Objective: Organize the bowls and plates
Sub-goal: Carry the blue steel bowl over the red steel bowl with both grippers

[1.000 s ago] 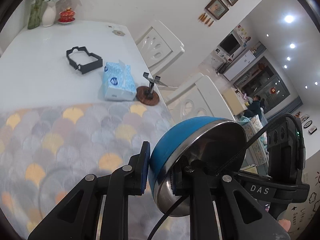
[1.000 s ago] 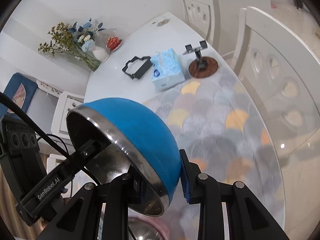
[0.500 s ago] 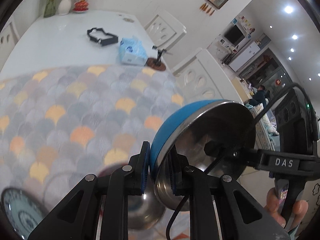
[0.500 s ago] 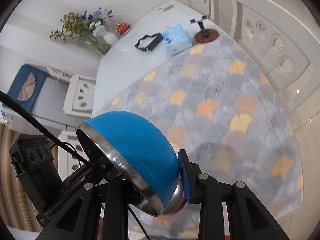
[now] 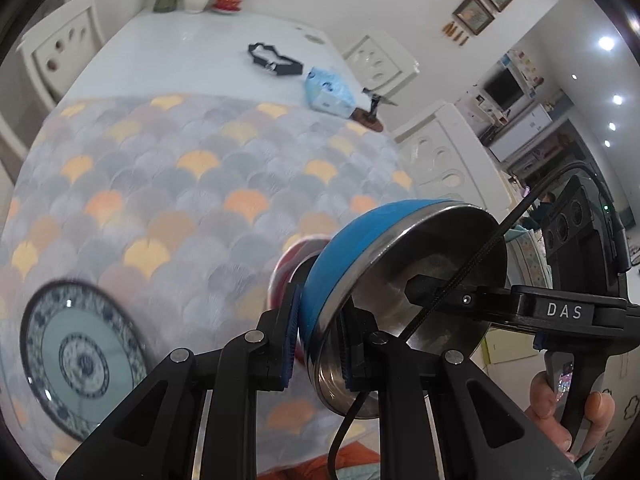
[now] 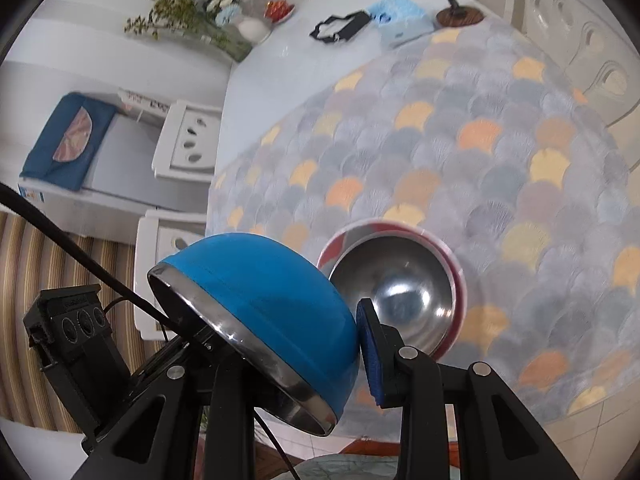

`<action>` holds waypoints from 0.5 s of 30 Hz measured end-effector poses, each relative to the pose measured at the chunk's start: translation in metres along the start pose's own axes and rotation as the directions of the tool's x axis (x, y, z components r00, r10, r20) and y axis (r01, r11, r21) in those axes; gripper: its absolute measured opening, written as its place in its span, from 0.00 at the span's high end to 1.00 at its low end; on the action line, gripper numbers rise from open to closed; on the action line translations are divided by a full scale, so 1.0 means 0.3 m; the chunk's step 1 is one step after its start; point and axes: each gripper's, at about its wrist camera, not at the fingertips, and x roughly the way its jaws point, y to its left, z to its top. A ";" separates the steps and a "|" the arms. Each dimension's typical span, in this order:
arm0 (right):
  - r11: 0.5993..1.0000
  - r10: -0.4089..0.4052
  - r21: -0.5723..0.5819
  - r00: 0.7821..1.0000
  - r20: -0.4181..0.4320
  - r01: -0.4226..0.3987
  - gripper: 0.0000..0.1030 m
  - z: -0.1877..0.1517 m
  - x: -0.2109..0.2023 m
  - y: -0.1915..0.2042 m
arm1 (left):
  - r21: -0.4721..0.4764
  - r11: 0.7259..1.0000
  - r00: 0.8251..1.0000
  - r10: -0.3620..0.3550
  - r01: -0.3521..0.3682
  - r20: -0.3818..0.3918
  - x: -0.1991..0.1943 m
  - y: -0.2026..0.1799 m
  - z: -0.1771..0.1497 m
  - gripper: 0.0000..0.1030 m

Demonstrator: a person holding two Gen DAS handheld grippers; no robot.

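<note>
Blue bowl — matt outside, shiny metal rim; red bowl — polished steel inside.

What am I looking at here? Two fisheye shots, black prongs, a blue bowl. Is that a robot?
No robot: a person holds a two-finger gripper in each hand, with a camera on each looking along its fingers. One picture is from the left gripper, the other from the right gripper. Both are clamped on the rim of one tilted blue bowl, from opposite sides. Below, on the patterned cloth, stand a red bowl with a steel inside and a blue-patterned plate. A tissue pack lies further back.
</note>
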 end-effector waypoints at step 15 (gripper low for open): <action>0.983 -0.181 0.024 0.983 0.012 0.181 0.70 -0.037 0.098 -0.123 | 0.068 0.997 0.995 0.025 -0.018 -0.093 0.206 -0.025 -0.014 0.87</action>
